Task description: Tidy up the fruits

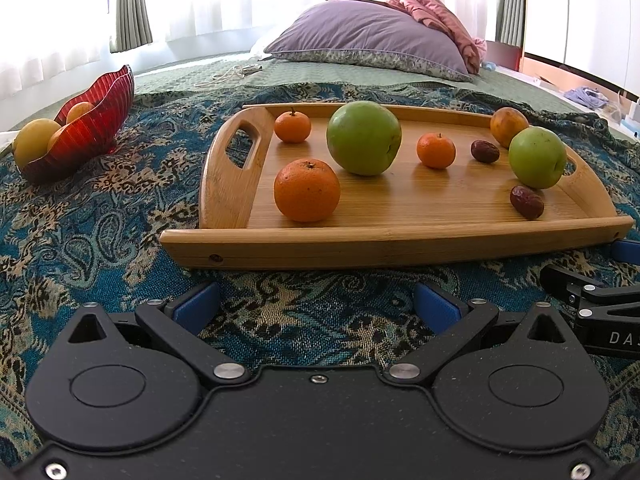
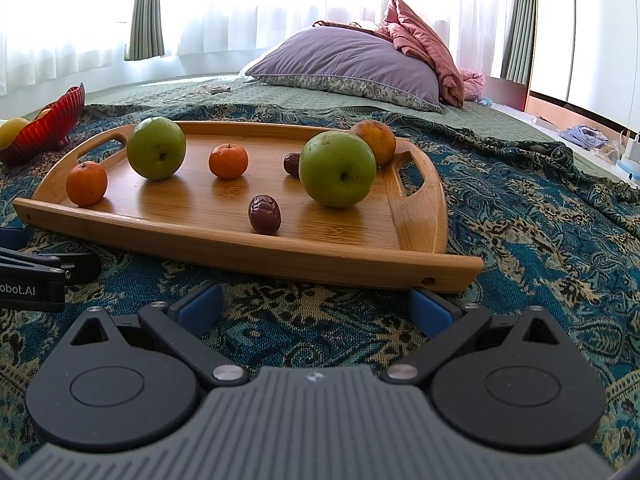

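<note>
Two tongs, left [image 1: 316, 300] and right [image 2: 316, 308], spread, over paisley bedspread [image 1: 100, 220], bamboo tray [image 1: 400, 240], bright curtained window [image 2: 260, 0]

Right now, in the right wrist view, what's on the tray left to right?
Small orange → green apple → small mandarin → near date → second green apple. The far date and the yellowish orange fruit overlap that apple, so I leave them out. All on the wooden tray.

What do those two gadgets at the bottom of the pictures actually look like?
Both are matte black plastic with round pivot discs, silver screws and blue fingertip pads. The left gripper has a smooth black body; the right gripper has a ribbed grey one. White lettering marks their sides, only partly readable. No cables or sleeves show.
</note>
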